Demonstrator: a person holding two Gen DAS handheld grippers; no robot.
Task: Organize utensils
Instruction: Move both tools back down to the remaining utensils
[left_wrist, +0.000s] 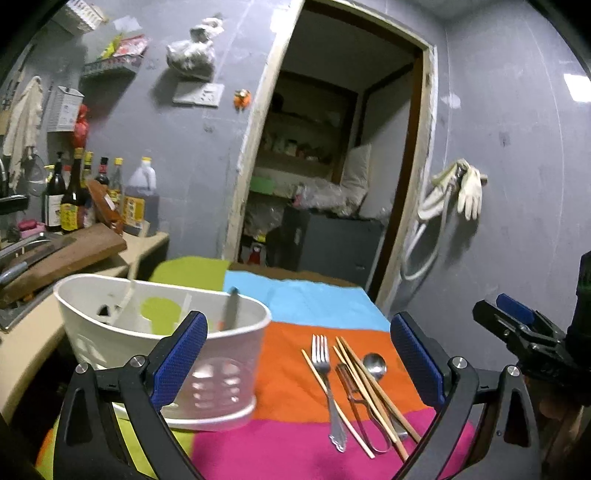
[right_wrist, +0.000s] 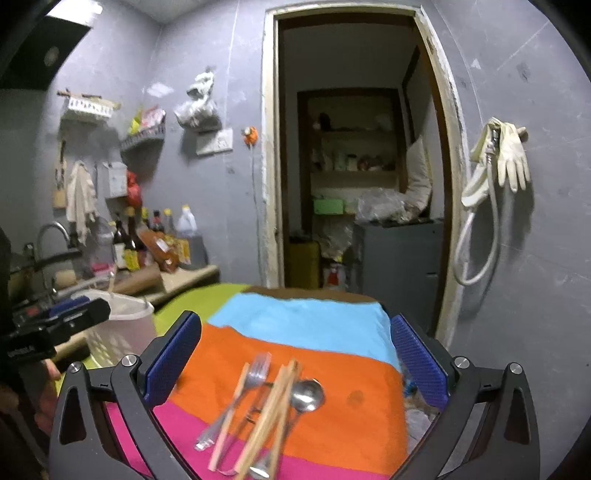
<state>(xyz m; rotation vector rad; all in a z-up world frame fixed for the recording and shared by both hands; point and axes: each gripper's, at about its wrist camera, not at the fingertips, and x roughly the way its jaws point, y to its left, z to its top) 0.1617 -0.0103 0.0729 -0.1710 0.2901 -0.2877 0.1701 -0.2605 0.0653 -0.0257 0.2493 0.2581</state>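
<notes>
The utensils lie in one crossed pile, so a claw that closes on one piece can drag its neighbours or push a chopstick off the cloth; this is my guess. The fork (left_wrist: 325, 373), chopsticks (left_wrist: 369, 384), spoon (left_wrist: 374, 365) and peeler (left_wrist: 360, 410) rest on the striped cloth (left_wrist: 295, 446), just below and between the fingers of the left claw (left_wrist: 299, 360), not touched. The right claw (right_wrist: 295, 360) hangs over the same pile. Both claws stand wide apart and empty. The white caddy (left_wrist: 229, 369) stands left of the pile.
</notes>
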